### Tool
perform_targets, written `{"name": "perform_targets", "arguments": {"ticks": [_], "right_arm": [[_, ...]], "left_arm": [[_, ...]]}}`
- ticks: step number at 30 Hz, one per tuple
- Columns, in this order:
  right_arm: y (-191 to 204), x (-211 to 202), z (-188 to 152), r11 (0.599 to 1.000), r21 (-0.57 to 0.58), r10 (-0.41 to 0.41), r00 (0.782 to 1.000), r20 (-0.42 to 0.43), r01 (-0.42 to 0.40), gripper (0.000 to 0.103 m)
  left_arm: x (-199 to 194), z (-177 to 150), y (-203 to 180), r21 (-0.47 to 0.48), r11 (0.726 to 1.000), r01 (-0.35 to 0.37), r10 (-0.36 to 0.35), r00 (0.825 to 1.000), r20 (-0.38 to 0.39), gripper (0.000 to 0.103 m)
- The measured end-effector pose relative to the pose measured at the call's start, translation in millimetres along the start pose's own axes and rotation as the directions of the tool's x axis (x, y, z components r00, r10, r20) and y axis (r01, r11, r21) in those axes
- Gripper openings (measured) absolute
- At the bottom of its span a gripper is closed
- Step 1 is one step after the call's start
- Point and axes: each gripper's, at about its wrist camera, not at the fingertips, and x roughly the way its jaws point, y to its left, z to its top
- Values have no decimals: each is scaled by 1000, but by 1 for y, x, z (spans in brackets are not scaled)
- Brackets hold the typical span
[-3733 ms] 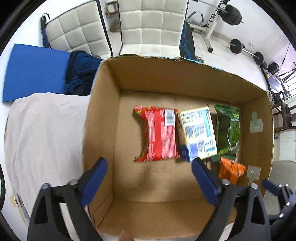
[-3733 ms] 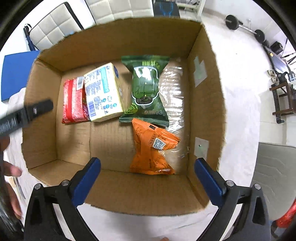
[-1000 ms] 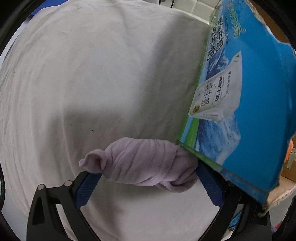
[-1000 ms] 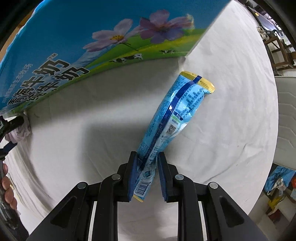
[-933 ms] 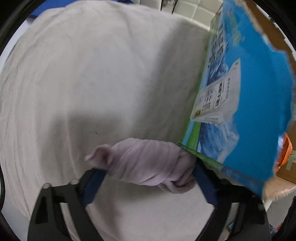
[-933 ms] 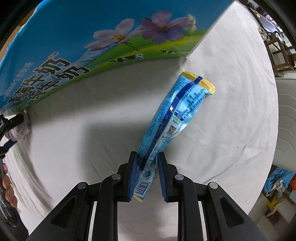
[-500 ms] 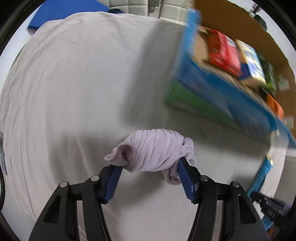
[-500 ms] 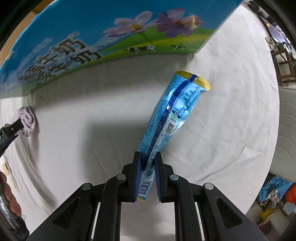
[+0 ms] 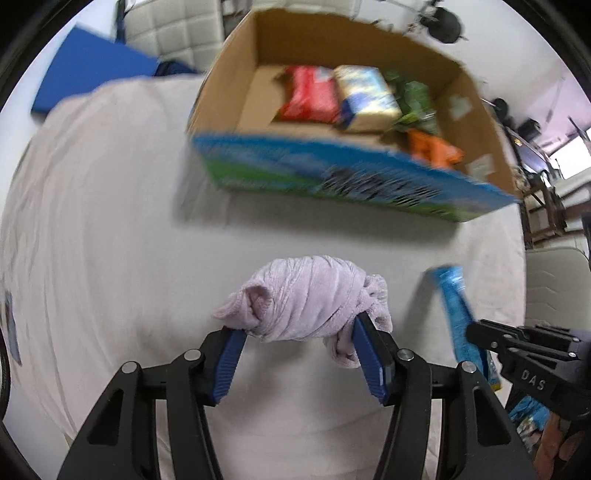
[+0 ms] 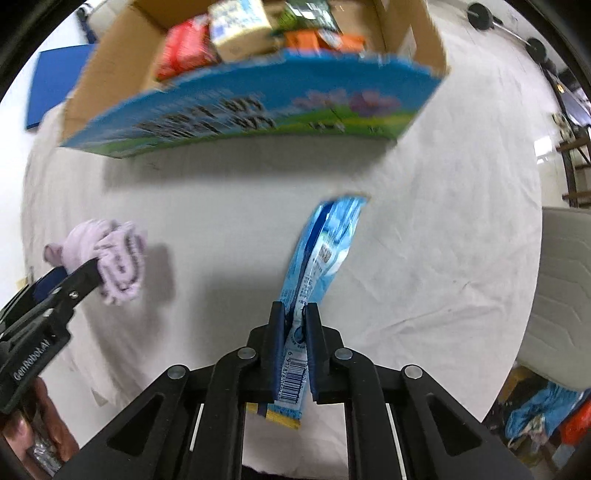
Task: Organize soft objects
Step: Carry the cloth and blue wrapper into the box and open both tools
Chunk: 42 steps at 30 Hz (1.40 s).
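A rolled lilac cloth (image 9: 306,291) hangs above the white tablecloth, with my left gripper (image 9: 298,328) shut on its two ends. From the right wrist view the same cloth (image 10: 110,251) is at the left, with one left finger (image 10: 79,275) across it. My right gripper (image 10: 295,314) is shut on the lower end of a light blue snack packet (image 10: 325,247), which stands up from its jaws. That packet (image 9: 456,306) also shows at the right of the left wrist view. Beyond both stands the cardboard box (image 9: 236,74) with a blue printed front.
Inside the box lie a red packet (image 9: 310,96), a yellow-blue carton (image 9: 365,98), a green packet (image 9: 413,99) and an orange packet (image 9: 432,147). A white cloth covers the round table (image 9: 92,221). White padded chairs (image 9: 173,33) and a blue mat (image 9: 92,70) stand behind.
The left jaws closed on the lilac cloth and lifted it away from the box side. The right gripper rose with the blue packet, and the box's open top came into view.
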Motion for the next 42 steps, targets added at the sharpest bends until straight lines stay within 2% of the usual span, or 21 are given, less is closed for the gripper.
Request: {"name": "perform_targets", "arguments": {"ticks": [2,4,9,12,14,16,18,19,20,23,27,30,31,32,33,35,38,42], "right_arm": [[-2,-13,4,1000,-16,20,1000,20,-19,8],[3,-33,4,999,-40,39,998,51,-37,0],[3,-82,4,993,-84,88,990,114,-78,0],[-3,-111,0,991,-107,101,984,147,-86,0],[-3,-114,4,991,-113,86,982,168,-68,0],[-8,-97,8,993,-110,65,992,111,-53,1],[-21,-65,6,994,-39,105,994,41,-103,4],[-25,-50,4,995,-20,99,995,15,-99,14],[-29,-35,1,996,-3,84,996,-13,-84,28],[-38,27,-17,996,59,71,990,-122,-64,47],[-39,85,-38,996,88,32,974,-225,-12,47],[-32,104,-48,997,72,-8,971,-240,26,48],[-28,101,-48,997,50,-42,975,-218,54,44],[-23,98,-47,995,19,-92,974,-207,98,36],[-21,96,-46,994,11,-109,973,-202,113,33],[-20,88,-41,994,-2,-108,974,-201,110,19],[-20,60,-30,996,-25,-84,982,-171,80,15],[-20,-5,-3,999,-52,-22,996,-84,17,15]], "left_arm": [[-21,6,-12,28,1000,10,-12,999,41,54],[-38,18,-7,42,999,21,-24,997,77,54],[-77,54,-13,55,997,57,-65,984,163,54],[-95,58,-13,55,997,60,-69,978,198,54],[-99,61,-12,54,997,48,-58,975,215,54],[-95,63,-9,46,998,41,-50,975,215,54],[-85,62,-7,41,999,27,-34,980,198,54],[-81,59,-5,39,999,21,-28,981,190,54],[-74,54,-3,38,999,14,-20,985,170,54],[-46,38,3,30,1000,-8,4,995,100,54],[-7,15,15,7,999,-32,32,999,14,54],[10,3,19,-5,999,-38,38,999,-27,54],[13,0,20,-6,999,-41,40,999,-33,54],[15,-3,20,-3,999,-45,45,998,-38,54],[17,-6,20,-2,999,-47,47,998,-43,54],[16,-10,19,0,999,-46,46,998,-42,54],[6,-11,16,5,999,-35,35,999,-26,54],[-20,1,7,21,1000,-8,8,1000,24,54]]}}
